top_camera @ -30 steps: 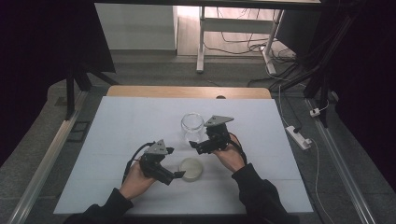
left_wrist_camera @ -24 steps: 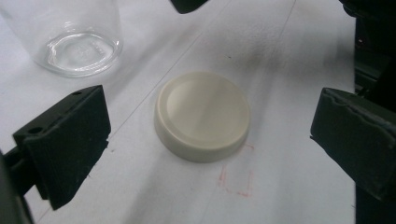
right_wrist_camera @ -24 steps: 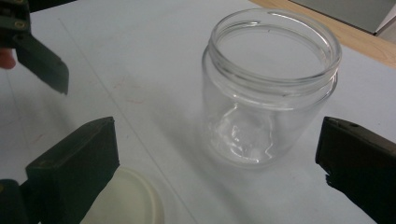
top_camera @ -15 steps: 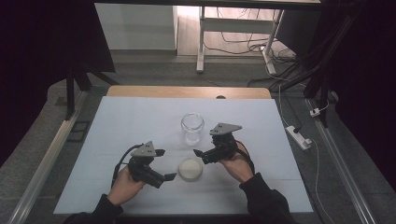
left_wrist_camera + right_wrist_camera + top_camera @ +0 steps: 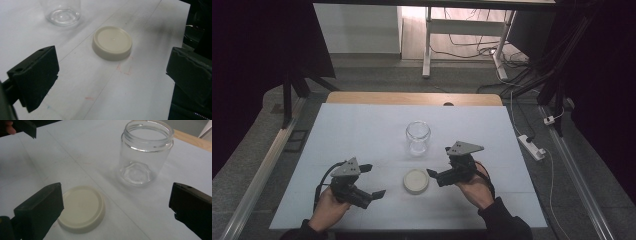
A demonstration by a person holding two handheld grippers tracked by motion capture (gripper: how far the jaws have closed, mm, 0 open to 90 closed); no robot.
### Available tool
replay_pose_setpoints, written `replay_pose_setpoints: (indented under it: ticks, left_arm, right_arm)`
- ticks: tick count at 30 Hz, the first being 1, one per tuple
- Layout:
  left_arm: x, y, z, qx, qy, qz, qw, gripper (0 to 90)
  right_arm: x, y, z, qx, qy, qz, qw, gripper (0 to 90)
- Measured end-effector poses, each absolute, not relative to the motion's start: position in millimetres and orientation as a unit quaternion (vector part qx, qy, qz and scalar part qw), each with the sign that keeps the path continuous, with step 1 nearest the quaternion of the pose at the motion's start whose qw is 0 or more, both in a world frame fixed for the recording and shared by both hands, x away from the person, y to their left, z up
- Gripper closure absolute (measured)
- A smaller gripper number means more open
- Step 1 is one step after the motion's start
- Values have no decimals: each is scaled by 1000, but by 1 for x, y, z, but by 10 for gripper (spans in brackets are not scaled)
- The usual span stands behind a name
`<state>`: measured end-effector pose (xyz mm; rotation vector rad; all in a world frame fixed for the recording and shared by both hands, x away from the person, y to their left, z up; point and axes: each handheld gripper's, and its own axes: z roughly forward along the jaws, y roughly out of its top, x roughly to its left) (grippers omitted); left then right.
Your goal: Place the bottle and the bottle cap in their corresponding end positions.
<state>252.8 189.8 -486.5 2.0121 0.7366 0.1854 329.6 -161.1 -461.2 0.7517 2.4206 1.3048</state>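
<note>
A clear glass jar (image 5: 418, 137) stands upright and lidless at the middle of the white table (image 5: 362, 130). Its cream round lid (image 5: 416, 181) lies flat on the table nearer to me, apart from the jar. My left gripper (image 5: 374, 180) sits open to the left of the lid, holding nothing. My right gripper (image 5: 438, 161) sits open just right of the lid, also holding nothing. In the left gripper view the lid (image 5: 112, 43) lies beyond the spread jaws, with the jar base (image 5: 62, 12) farther off. The right gripper view has lid (image 5: 82, 208) and jar (image 5: 146, 152) ahead.
A wooden strip (image 5: 412, 98) edges the table's far side. A white power strip (image 5: 532, 146) lies on the floor to the right. Faint red pen marks (image 5: 125, 68) show on the table by the lid. The left gripper's jaw tip (image 5: 23, 126) shows in the right gripper view.
My left gripper has drawn back to the left, away from the lid. My right gripper has shifted toward the near edge and a little right. Lid and jar stay put.
</note>
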Motion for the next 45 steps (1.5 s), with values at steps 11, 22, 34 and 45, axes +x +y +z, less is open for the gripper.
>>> replay_pose_setpoints:
  ticks: [11,22,34,45]
  left_arm:
    - [234,218,-487,806,329,91,484,0]
    - [216,245,-491,790,355,108,488,0]
    - [197,275,-501,770,399,122,482,0]
    - [185,294,-512,762,434,136,461,0]
  right_arm:
    - [310,-190,-462,280,831,457,152,0]
    - [292,-217,-465,299,820,460,164,0]
    - [275,-253,-473,337,804,455,181,0]
    - [256,-282,-484,380,793,435,194,0]
